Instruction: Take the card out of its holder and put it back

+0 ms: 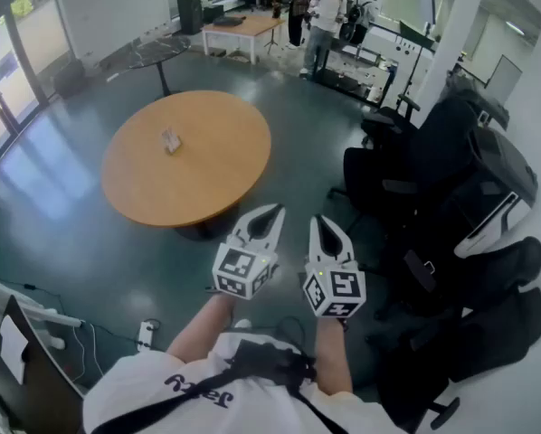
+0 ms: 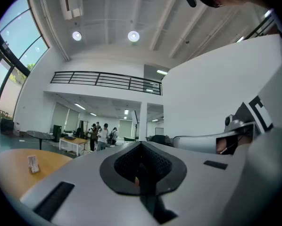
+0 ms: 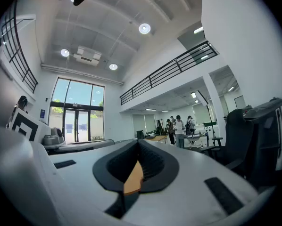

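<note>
Card holder (image 1: pixel 170 141) stands on round wooden table (image 1: pixel 212 165), teal floor (image 1: pixel 62 220) around.

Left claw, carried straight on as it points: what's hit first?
Nothing near. The round table lies low and left of the left claw; ahead the way looks free to the far pillar, though depth is unclear.

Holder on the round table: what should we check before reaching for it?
1. Holder on the table: ok, it sits left of the middle.
2. Card in the holder: cannot tell, too small to see.
3. Tongs close to the holder: not ok, both hang short of the table's near edge.
4. Left tongs open: not ok, shut and empty.
5. Right tongs open: not ok, shut and empty.
</note>
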`<state>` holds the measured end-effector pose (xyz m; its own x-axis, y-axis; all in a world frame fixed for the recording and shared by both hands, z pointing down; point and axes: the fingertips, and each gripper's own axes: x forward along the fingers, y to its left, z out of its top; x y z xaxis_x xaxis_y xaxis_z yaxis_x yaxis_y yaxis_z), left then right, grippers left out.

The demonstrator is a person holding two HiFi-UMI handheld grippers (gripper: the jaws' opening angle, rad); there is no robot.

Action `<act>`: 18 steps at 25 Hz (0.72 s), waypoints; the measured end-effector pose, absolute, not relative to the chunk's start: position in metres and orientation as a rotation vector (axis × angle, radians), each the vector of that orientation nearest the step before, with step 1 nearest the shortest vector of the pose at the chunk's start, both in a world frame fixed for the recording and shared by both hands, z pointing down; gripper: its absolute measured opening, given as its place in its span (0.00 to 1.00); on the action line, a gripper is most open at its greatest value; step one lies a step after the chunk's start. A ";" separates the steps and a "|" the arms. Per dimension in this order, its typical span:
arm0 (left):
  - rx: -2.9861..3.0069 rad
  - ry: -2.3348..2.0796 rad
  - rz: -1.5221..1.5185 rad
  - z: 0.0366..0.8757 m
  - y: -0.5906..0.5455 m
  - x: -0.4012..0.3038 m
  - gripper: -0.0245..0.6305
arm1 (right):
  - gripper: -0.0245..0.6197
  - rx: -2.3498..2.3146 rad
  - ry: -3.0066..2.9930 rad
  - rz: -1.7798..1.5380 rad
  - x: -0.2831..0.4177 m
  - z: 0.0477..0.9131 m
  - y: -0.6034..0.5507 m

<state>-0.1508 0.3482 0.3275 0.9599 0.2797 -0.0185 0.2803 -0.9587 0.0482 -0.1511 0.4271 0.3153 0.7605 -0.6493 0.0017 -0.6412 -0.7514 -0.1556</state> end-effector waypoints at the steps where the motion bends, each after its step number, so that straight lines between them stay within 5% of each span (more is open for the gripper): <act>1: 3.070 0.454 -0.017 0.327 0.344 -0.146 0.06 | 0.06 -2.808 1.024 -0.079 -0.147 0.314 0.421; 18: 2.978 0.514 0.070 0.352 0.282 -0.074 0.06 | 0.07 -2.863 0.801 -0.184 -0.077 0.338 0.378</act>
<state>-0.0738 0.2821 0.3522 0.9413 0.3367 0.0256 0.3311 -0.9353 0.1248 -0.0769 0.3782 0.3377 0.8488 -0.5234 0.0744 -0.5034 -0.8432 -0.1889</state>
